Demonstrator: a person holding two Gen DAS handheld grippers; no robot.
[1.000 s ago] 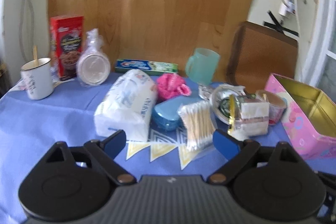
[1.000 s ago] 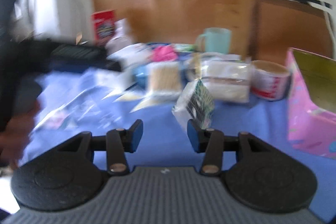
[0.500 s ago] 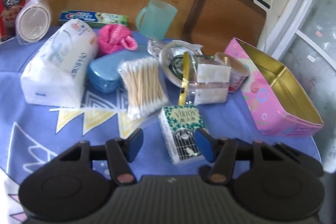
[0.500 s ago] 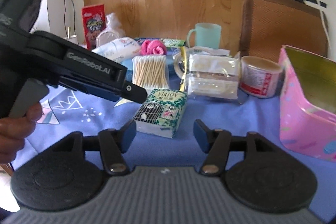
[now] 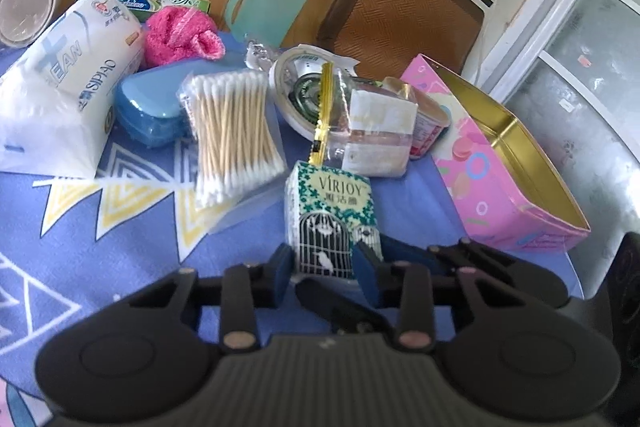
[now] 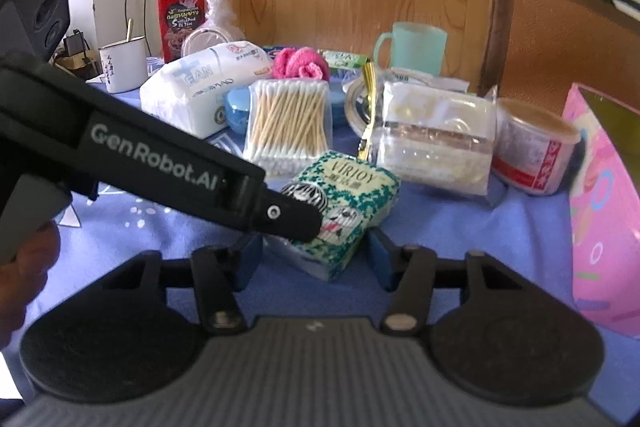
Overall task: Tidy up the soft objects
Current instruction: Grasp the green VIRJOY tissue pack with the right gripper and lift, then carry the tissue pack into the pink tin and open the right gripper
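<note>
So we've got a pretty crowded bench (image 5: 72, 243) here. The only real open room is the blue cloth along the near edge and toward the near left corner; the far half is packed.

Our left tool (image 5: 325, 269) has its blue pads pressed against both sides of the tissue pack (image 5: 330, 211), so it's gripping it. The right tool (image 6: 314, 259) sits wider around the same pack (image 6: 352, 195) with gaps on both sides, so that one's open. In the right wrist view the left tool's black finger crosses over the pack's front.

The pack is a small soft-looking thing, green and white floral print, "VIRJOY" on top and a birdcage drawing on the end. It's near the middle of the bench, toward the near edge.

Just behind it: a bag of cotton swabs (image 5: 234, 129), a clear wrapped packet (image 5: 376, 139) with a gold strip, and a small red-and-white tub (image 6: 534, 151). Further back are the big white tissue bag (image 5: 64, 87), a blue case (image 5: 150, 111), a pink fluffy thing (image 5: 180, 35) and a teal mug (image 5: 266, 13). The open pink tin (image 5: 496, 183) hugs the right edge, so sideways room there is tight.
</note>
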